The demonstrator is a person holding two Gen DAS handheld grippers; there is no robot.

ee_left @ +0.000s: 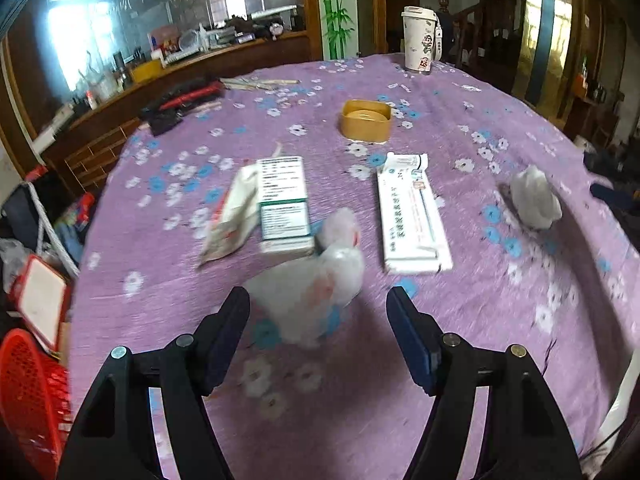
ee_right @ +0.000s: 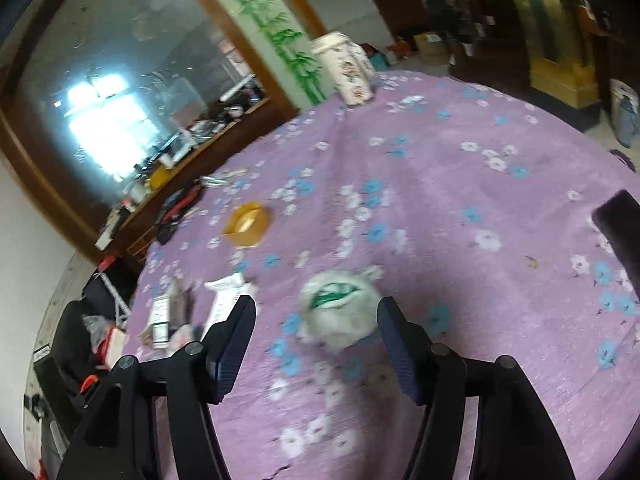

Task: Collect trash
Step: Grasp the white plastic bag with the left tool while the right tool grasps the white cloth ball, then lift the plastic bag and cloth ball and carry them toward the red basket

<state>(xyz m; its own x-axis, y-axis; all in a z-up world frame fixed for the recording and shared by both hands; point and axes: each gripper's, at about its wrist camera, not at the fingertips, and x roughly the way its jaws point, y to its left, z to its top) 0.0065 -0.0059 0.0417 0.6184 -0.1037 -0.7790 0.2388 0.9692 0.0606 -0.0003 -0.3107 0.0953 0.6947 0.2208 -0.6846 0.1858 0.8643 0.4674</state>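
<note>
Here both hand-held grippers tilt downward over a round table covered in a purple cloth with white and blue flowers [ee_left: 460, 128]. The left gripper [ee_left: 318, 308] has its two black fingers with dark blue pads spread apart, nothing pressed between them; a crumpled translucent white plastic wrapper with pinkish print [ee_left: 316, 280] lies on the cloth just ahead of and between the fingertips, whether touching them the blur does not let me tell. The right gripper [ee_right: 316, 316] likewise stands parted, and a crumpled whitish plastic wad with green print [ee_right: 340, 312] sits between its tips, close to the right pad, with no visible clamping.

The left wrist view alone shows a long flat white carton with printed text [ee_left: 412, 220], a white-and-green medicine box [ee_left: 284, 204] lying beside a flattened white paper packet [ee_left: 232, 216], another crumpled white wad [ee_left: 536, 196] well off to the right, and a red mesh plastic basket [ee_left: 28, 396] beside the table at lower left. It shows a white lidded tumbler with cartoon stickers [ee_left: 420, 40] at the far edge.

The right wrist view shows a white floral ceramic jar [ee_right: 348, 68] at the far edge and a dark flat object [ee_right: 620, 232] at the right rim. Both views show a mustard-yellow rounded container [ee_left: 366, 120] mid-table.
</note>
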